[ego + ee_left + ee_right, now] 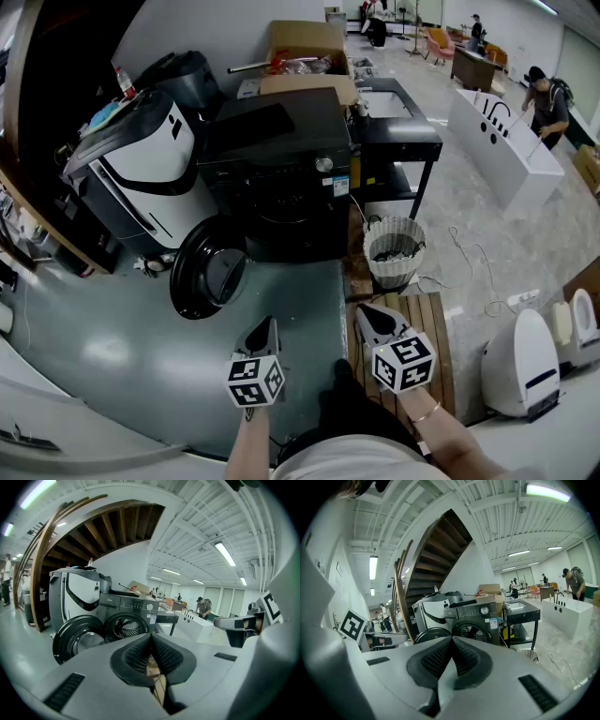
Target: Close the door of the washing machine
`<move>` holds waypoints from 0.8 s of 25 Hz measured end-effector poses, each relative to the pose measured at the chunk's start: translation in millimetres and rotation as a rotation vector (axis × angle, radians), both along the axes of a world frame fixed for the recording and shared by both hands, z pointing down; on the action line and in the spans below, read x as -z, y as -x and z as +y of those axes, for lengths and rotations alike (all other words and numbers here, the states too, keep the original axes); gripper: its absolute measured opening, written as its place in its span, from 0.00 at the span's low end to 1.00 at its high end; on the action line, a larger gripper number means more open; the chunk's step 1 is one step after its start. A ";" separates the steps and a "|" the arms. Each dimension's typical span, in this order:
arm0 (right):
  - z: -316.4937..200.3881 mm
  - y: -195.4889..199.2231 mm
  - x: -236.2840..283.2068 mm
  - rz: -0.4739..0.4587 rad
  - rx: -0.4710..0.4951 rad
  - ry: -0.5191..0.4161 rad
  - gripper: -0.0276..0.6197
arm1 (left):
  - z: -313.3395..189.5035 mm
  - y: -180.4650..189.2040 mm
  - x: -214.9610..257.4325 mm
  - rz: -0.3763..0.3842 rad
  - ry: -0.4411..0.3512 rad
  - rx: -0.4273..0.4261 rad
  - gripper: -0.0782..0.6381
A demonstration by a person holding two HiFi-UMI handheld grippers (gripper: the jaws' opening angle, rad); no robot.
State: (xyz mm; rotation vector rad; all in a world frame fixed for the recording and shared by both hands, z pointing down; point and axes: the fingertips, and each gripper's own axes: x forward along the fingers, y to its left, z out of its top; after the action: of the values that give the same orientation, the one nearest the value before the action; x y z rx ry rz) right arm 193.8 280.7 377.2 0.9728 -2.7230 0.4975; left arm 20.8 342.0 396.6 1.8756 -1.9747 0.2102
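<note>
A dark grey washing machine (281,173) stands ahead of me, and its round black door (208,268) hangs swung wide open to its left. The drum opening (123,627) shows in the left gripper view, and the same machine (473,620) sits mid-frame in the right gripper view. My left gripper (265,332) is shut and empty, a short way in front of the open door. My right gripper (373,321) is also shut and empty, over the wooden slatted platform (427,323), to the right of the machine's front.
A white and black appliance (141,169) stands left of the machine. A black table (398,141) and a white laundry basket (394,251) are to its right. Cardboard boxes (305,47) sit behind. A white bathtub (502,155) with a person (546,98) is at far right.
</note>
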 end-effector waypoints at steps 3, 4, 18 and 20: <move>-13.3 2.1 -1.9 -0.007 -0.011 -0.002 0.05 | -12.3 0.3 -2.7 0.003 0.002 -0.010 0.14; -17.3 2.6 -3.0 -0.013 -0.015 0.001 0.05 | -15.1 0.7 -4.3 0.000 0.005 -0.012 0.14; -70.8 57.6 -38.4 0.014 -0.016 0.077 0.05 | -47.3 130.1 -52.0 -0.058 0.113 0.165 0.15; -89.4 72.0 -44.8 0.019 -0.002 0.090 0.05 | -63.5 147.2 -54.3 -0.056 0.115 0.185 0.15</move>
State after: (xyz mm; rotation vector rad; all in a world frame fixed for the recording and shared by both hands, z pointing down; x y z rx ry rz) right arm 121.8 191.3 422.0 0.9532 -2.6579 0.6024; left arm -126.4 278.5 450.9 1.6215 -2.1114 0.3179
